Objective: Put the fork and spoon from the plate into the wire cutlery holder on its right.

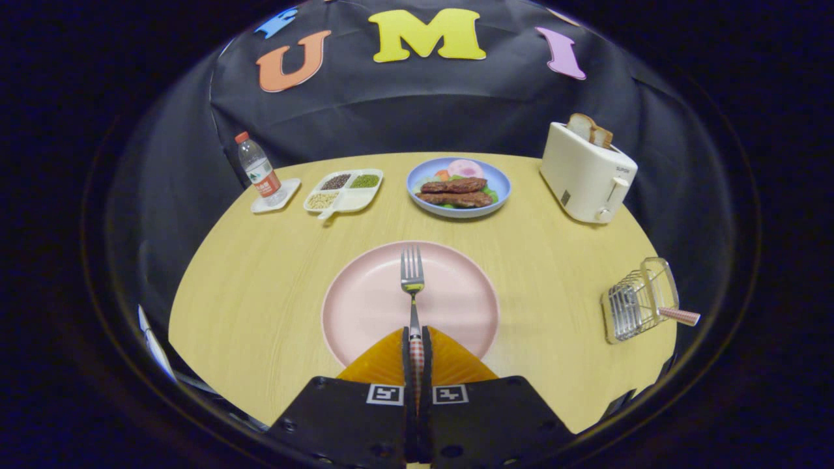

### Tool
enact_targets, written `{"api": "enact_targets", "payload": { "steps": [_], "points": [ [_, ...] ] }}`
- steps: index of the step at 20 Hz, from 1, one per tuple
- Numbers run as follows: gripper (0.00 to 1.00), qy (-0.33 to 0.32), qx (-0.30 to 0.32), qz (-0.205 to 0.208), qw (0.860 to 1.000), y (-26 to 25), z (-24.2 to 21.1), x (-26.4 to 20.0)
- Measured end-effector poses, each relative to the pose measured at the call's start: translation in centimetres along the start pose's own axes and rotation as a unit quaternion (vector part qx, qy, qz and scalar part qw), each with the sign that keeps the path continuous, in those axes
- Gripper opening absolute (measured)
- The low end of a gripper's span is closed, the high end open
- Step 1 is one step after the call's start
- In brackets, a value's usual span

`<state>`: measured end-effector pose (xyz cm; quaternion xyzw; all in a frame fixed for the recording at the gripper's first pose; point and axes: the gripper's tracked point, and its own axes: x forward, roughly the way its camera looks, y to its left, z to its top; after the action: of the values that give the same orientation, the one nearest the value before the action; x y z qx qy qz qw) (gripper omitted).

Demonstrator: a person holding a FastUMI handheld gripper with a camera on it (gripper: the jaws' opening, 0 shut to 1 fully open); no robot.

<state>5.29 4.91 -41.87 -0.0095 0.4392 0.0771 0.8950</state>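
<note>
While the gripper is clamped on the fork handle over the pink plate, the wire cutlery holder stands well right of that plate.

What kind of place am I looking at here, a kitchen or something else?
Probably a staged dining setup in a booth, not a real kitchen: a wooden table holds a toaster, a plate of food and a pink plate. The gripper is shut on a fork.

Fork handle — hidden between fingers
</note>
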Motion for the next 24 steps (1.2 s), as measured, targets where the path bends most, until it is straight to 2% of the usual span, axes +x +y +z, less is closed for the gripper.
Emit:
{"api": "enact_targets", "payload": {
  "steps": [8,15,24],
  "points": [
    [0.01,-0.019,0.007,-0.039,0.999,-10.5,4.0,-5.4],
    [0.02,-0.014,0.031,-0.063,0.997,-18.8,5.6,-8.8],
    [0.02,0.017,0.02,-0.071,0.997,-25.9,6.9,-11.5]
  ]
}}
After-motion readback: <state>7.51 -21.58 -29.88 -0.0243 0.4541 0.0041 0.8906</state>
